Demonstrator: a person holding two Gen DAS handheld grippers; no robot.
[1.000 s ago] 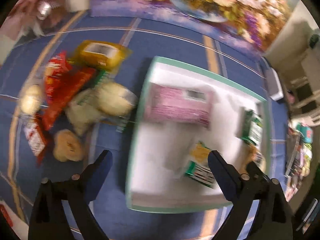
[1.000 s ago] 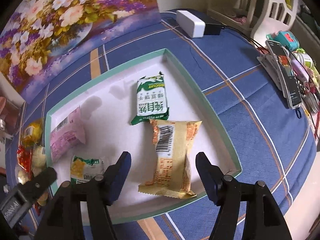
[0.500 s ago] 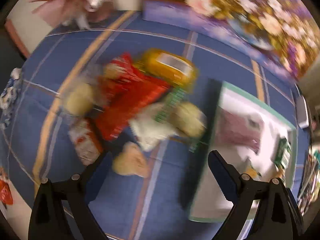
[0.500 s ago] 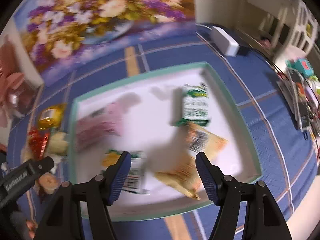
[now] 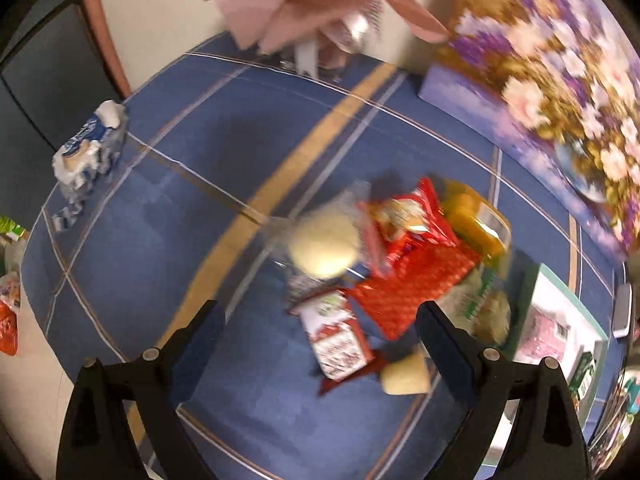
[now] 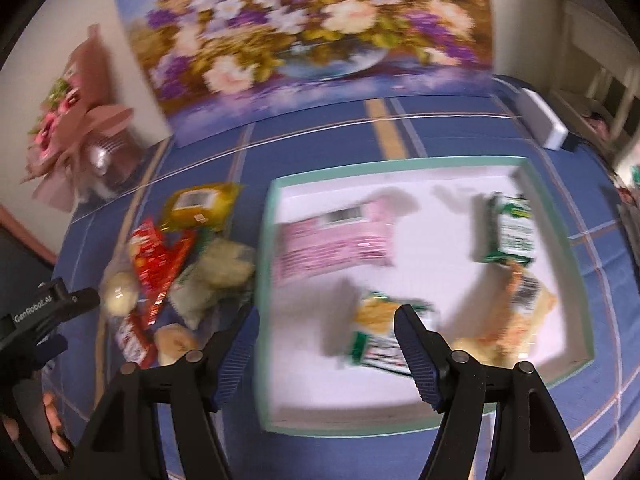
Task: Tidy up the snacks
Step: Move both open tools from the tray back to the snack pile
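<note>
A pile of loose snacks lies on the blue tablecloth: a red dotted packet (image 5: 412,288), a red-and-white packet (image 5: 338,340), a round pale bun (image 5: 324,246) and a yellow packet (image 5: 476,224). My left gripper (image 5: 320,340) is open and empty, hovering over the red-and-white packet. The green-rimmed white tray (image 6: 266,280) holds a pink packet (image 6: 336,240), a green packet (image 6: 512,228), a yellow-green packet (image 6: 376,336) and an orange packet (image 6: 516,320). My right gripper (image 6: 326,344) is open and empty above the tray's left front part.
A flower painting (image 6: 312,40) leans at the table's back. A pink bouquet (image 6: 76,120) stands back left. A blue-white tissue pack (image 5: 88,156) lies far left. A white box (image 6: 544,120) sits behind the tray. The other gripper (image 6: 40,312) shows at the left.
My left gripper has swung left from over the tray to over the snack pile. My right gripper has turned left, so the pile has come into its view.
</note>
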